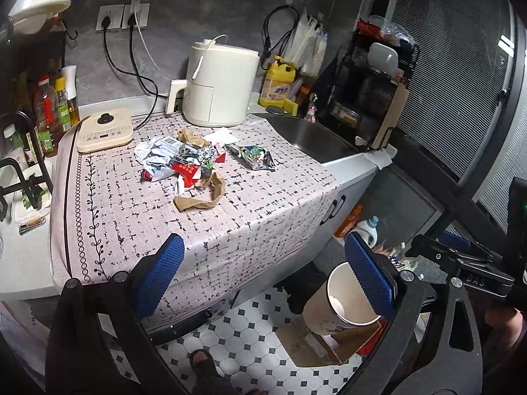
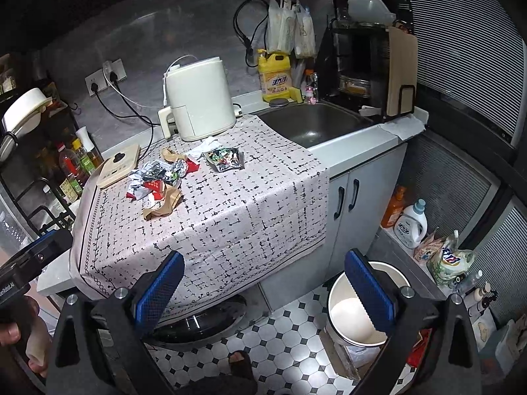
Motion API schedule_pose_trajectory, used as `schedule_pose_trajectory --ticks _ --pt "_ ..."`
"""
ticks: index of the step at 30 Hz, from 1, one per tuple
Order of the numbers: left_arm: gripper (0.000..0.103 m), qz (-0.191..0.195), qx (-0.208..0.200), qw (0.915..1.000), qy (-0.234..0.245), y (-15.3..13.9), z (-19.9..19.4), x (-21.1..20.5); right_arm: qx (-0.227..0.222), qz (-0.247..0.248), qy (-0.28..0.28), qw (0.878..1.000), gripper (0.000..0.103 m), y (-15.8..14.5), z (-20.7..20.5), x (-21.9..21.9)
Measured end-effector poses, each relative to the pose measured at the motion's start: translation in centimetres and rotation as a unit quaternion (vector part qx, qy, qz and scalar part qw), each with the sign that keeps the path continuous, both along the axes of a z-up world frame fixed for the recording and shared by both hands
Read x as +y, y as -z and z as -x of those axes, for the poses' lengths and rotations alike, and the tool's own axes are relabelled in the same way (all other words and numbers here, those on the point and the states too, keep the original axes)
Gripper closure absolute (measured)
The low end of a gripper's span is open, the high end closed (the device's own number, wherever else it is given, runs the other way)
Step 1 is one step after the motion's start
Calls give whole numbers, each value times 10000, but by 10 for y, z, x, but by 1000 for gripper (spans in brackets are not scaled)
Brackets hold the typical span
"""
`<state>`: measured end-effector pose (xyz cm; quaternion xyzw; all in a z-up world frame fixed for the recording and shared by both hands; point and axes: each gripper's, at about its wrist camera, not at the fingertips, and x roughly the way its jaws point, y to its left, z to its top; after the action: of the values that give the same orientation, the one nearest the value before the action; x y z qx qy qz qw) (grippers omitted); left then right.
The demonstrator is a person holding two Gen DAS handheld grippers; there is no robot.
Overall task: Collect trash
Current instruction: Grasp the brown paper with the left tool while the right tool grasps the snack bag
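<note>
A heap of crumpled wrappers and foil (image 1: 182,161) (image 2: 154,177) lies mid-counter on the patterned cloth (image 1: 230,217) (image 2: 237,197). A torn brown paper strip (image 1: 202,194) (image 2: 163,205) sits at its near edge. One printed foil packet (image 1: 255,156) (image 2: 225,159) lies apart, toward the sink. On the floor stands an empty white-lined paper bin (image 1: 339,302) (image 2: 354,309). My left gripper (image 1: 263,276) hangs open in front of the counter edge, well short of the trash. My right gripper (image 2: 263,288) is open too, its right finger over the bin.
A cream air fryer (image 1: 220,84) (image 2: 199,98) and a flat cream cooker (image 1: 105,130) stand behind the trash. The steel sink (image 2: 313,121) lies right, bottles (image 1: 52,112) left. Detergent bottles (image 2: 410,223) and cardboard (image 1: 313,345) crowd the tiled floor. A person's sandalled foot (image 2: 240,362) shows below.
</note>
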<state>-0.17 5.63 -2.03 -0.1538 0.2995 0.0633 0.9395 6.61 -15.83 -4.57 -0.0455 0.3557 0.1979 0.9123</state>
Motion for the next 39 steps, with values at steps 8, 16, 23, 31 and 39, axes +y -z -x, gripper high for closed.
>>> schedule_pose_trajectory --ticks 8,16,23,31,39 --pt "6 143 57 9999 12 12 -52 57 66 -54 -12 10000 8 6 -51 50" --pt "25 373 462 9980 238 45 -105 99 287 41 189 9994 8 20 -101 94" --pt "29 437 660 9954 546 67 -145 116 413 161 279 9986 8 29 -128 122" --pt "34 652 905 9848 1334 95 -194 116 250 366 362 9984 8 32 -142 135" --pt "78 694 1418 9705 1821 128 -226 103 414 583 635 9954 8 40 -150 137"
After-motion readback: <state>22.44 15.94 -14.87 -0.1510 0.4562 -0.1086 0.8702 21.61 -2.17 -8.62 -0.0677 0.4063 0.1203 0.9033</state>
